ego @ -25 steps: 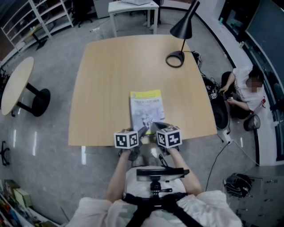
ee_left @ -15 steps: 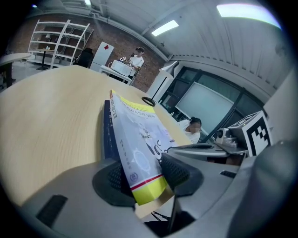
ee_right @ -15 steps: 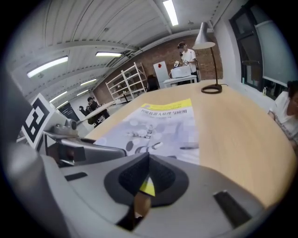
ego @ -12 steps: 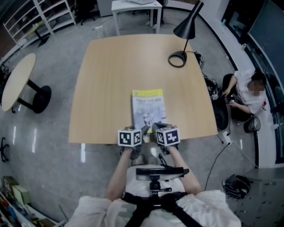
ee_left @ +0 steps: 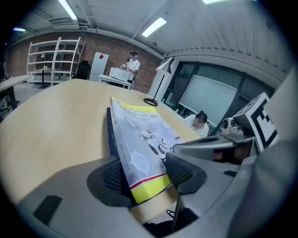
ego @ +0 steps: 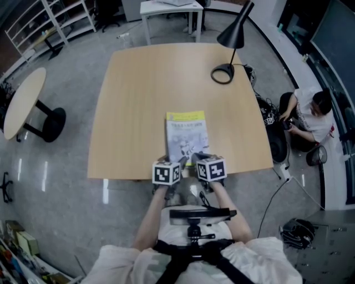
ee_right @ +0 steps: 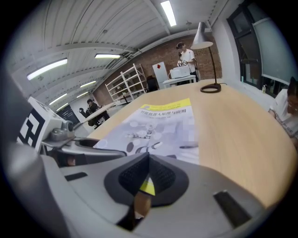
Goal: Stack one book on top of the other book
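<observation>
A white book with a yellow top band (ego: 187,136) lies on the wooden table (ego: 138,100), its near end at the table's front edge. In the left gripper view this book (ee_left: 139,135) sits on top of a dark blue book (ee_left: 110,135). My left gripper (ego: 178,163) (ee_left: 146,174) straddles the stack's near left corner. Its jaws have just been opening, and the corner lies between the pads. My right gripper (ego: 198,160) (ee_right: 148,169) is shut at the book's (ee_right: 158,123) near edge, with a yellow sliver showing behind its pads.
A black desk lamp (ego: 230,41) stands at the table's far right corner. A person (ego: 308,113) sits on the floor to the right, beside cables. A round side table (ego: 22,102) stands at the left, and a white table (ego: 169,11) and shelves (ego: 50,22) at the back.
The left gripper's marker cube has rolled a little and now sits closer to the right one. The book and the right gripper have stayed in place.
</observation>
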Action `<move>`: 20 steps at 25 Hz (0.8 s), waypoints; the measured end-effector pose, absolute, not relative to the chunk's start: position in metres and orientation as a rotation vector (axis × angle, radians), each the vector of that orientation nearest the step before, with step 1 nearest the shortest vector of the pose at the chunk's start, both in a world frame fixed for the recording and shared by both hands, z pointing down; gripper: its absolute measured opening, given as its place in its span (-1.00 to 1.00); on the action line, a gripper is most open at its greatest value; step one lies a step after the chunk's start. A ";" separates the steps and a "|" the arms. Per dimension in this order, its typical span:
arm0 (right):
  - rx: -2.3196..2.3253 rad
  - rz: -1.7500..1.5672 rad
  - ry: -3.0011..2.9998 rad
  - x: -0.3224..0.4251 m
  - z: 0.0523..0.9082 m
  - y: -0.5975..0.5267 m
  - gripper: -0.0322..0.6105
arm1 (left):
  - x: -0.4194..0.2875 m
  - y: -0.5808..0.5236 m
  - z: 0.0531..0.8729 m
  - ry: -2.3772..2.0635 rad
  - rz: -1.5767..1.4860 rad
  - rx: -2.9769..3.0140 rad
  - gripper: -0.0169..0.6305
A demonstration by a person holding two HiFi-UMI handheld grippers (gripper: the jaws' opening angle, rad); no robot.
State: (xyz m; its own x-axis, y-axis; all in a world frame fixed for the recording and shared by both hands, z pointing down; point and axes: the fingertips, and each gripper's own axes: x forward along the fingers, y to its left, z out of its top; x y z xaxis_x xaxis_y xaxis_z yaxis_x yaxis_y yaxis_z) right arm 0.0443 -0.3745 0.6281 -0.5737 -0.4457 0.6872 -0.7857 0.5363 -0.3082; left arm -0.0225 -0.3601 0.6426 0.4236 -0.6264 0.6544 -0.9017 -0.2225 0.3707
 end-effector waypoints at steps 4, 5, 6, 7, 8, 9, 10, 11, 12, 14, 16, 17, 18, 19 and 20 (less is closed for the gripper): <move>0.997 0.823 -2.237 0.045 0.628 -0.375 -0.90 | -0.028 -0.360 0.647 -1.333 0.549 1.944 -0.10; 0.996 0.825 -2.237 0.045 0.629 -0.375 -0.90 | -0.032 -0.359 0.649 -1.352 0.575 1.941 0.00; 0.995 0.826 -2.238 0.045 0.629 -0.374 -0.90 | -0.037 -0.358 0.651 -1.376 0.594 1.939 0.06; 0.994 0.825 -2.239 0.045 0.629 -0.374 -0.90 | -0.043 -0.357 0.650 -1.406 0.609 1.941 0.06; 0.994 0.823 -2.241 0.045 0.629 -0.374 -0.90 | -0.048 -0.357 0.648 -1.435 0.621 1.947 0.06; 0.995 0.820 -2.242 0.045 0.628 -0.375 -0.90 | -0.052 -0.358 0.646 -1.459 0.628 1.954 0.06; 0.996 0.819 -2.242 0.045 0.628 -0.375 -0.90 | -0.055 -0.360 0.644 -1.480 0.631 1.958 0.06; 0.995 0.820 -2.242 0.045 0.629 -0.375 -0.90 | -0.059 -0.362 0.641 -1.503 0.633 1.956 0.06; 0.993 0.822 -2.242 0.045 0.629 -0.376 -0.90 | -0.064 -0.363 0.638 -1.532 0.634 1.950 0.06; 0.991 0.830 -2.240 0.045 0.630 -0.375 -0.90 | -0.073 -0.367 0.628 -1.587 0.614 1.947 0.06; 0.992 0.843 -2.239 0.046 0.629 -0.376 -0.90 | -0.079 -0.371 0.613 -1.621 0.538 1.960 0.06; 0.994 0.847 -2.242 0.046 0.628 -0.376 -0.90 | -0.081 -0.373 0.603 -1.632 0.477 1.974 0.06; 0.999 0.841 -2.253 0.045 0.625 -0.377 -0.90 | -0.083 -0.377 0.593 -1.640 0.401 1.992 0.06; 1.004 0.818 -2.273 0.043 0.619 -0.379 -0.90 | -0.083 -0.380 0.581 -1.643 0.316 2.013 0.06; 1.003 0.784 -2.304 0.041 0.611 -0.381 -0.90 | -0.084 -0.383 0.569 -1.640 0.231 2.034 0.06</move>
